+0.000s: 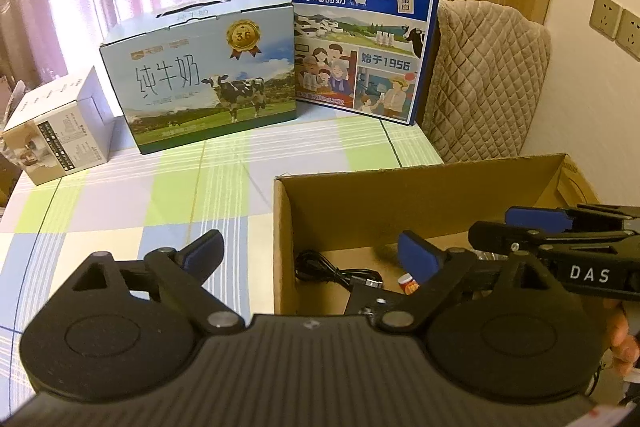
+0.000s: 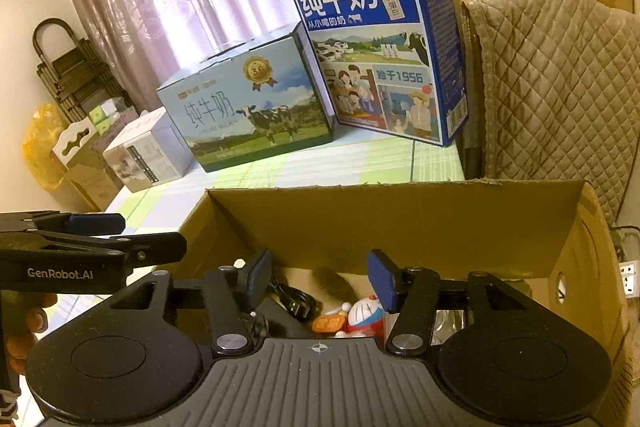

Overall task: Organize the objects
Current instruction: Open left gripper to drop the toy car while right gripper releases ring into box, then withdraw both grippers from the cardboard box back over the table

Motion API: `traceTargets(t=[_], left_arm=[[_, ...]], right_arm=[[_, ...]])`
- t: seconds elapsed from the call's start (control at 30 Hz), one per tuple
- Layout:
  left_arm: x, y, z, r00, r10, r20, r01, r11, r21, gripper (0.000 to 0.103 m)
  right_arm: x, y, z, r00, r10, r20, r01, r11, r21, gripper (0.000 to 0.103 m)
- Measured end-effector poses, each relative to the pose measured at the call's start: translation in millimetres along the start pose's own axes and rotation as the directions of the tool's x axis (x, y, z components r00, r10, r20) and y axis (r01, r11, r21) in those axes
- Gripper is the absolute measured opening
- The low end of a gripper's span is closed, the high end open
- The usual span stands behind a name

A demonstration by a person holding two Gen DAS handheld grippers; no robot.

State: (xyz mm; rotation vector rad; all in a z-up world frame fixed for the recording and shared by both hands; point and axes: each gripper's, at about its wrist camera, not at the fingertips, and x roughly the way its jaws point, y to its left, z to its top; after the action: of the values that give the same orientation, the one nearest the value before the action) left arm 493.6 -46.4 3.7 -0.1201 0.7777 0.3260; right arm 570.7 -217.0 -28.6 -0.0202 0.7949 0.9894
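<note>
An open cardboard box (image 1: 400, 203) (image 2: 400, 215) stands at the table's near right. Inside it lie a black USB cable (image 1: 340, 273) (image 2: 294, 301), a small blue and white cat figure (image 2: 366, 311) and an orange item (image 2: 330, 323) (image 1: 408, 283). My left gripper (image 1: 310, 253) is open, straddling the box's left wall with nothing between its fingers. My right gripper (image 2: 318, 279) is open above the box's inside, over the toys, holding nothing. Each gripper shows in the other's view: the right gripper (image 1: 516, 227) and the left gripper (image 2: 132, 235), both open.
On the checked tablecloth (image 1: 180, 187) stand a light blue milk carton (image 1: 200, 75) (image 2: 248, 107), a dark blue milk carton (image 1: 360, 39) (image 2: 384, 47) and a small white box (image 1: 60, 131) (image 2: 148, 151). A quilted chair (image 1: 488, 79) (image 2: 560, 87) stands at the right, curtains behind.
</note>
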Motion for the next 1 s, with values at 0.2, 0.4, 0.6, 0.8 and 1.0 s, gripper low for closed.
traceTargets(t=[0.2,0.4,0.6,0.8,1.0], left_arm=[[-17,-4,-6,1.0,0.002,0.012,-0.002,1.0,-0.009,0.099],[-37,-6,-13,0.999,0.01,0.035,-0.01,1.0,-0.011,0.102],[-57,-8,-24,0.999,0.011,0.05,-0.011,1.0,-0.002,0.102],[-78,-4,-34,0.997,-0.009,0.073,0.009,1.0,-0.001,0.102],[-103,7,-51,0.996,-0.014,0.089,0.015,1.0,-0.007,0.102]], right_arm=[[-19,-1,-9,1.0,-0.015,0.007,0.014,1.0,0.015,0.061],[-42,-2,-23,0.999,-0.043,0.012,0.043,0.999,0.033,0.067],[-65,1,-38,0.997,-0.079,0.007,0.078,0.995,0.066,0.069],[-86,15,-53,0.993,-0.117,0.012,0.116,0.991,0.072,0.072],[-102,36,-71,0.987,-0.158,0.014,0.156,0.985,0.074,0.074]])
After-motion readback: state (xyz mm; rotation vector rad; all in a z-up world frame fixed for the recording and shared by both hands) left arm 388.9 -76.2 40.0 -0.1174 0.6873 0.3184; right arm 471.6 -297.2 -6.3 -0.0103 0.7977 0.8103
